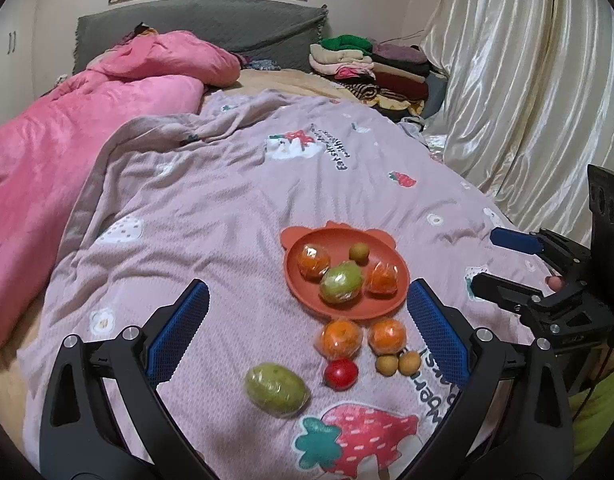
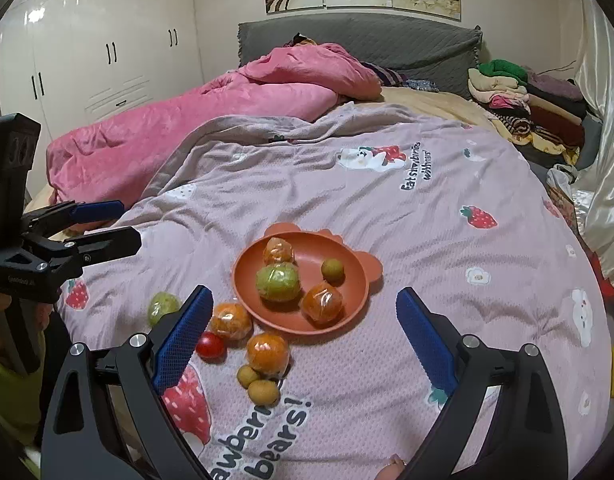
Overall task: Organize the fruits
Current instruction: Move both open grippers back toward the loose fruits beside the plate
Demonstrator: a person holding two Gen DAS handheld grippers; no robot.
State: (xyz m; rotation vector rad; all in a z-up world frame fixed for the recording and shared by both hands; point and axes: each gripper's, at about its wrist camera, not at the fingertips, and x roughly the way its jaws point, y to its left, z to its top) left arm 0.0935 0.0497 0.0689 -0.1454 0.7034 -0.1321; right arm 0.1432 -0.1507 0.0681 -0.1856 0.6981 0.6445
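Observation:
An orange plate lies on the lilac quilt, holding two wrapped oranges, a wrapped green fruit and a small yellowish fruit. In front of it on the quilt lie two more wrapped oranges, a red tomato, two small brown fruits and a second green fruit. My left gripper hovers open over the loose fruit. My right gripper stands open near the plate, empty.
A pink duvet is heaped on the bed's left side. Folded clothes are stacked at the head by the shiny curtain. White wardrobes stand beyond the bed. The lilac quilt stretches past the plate.

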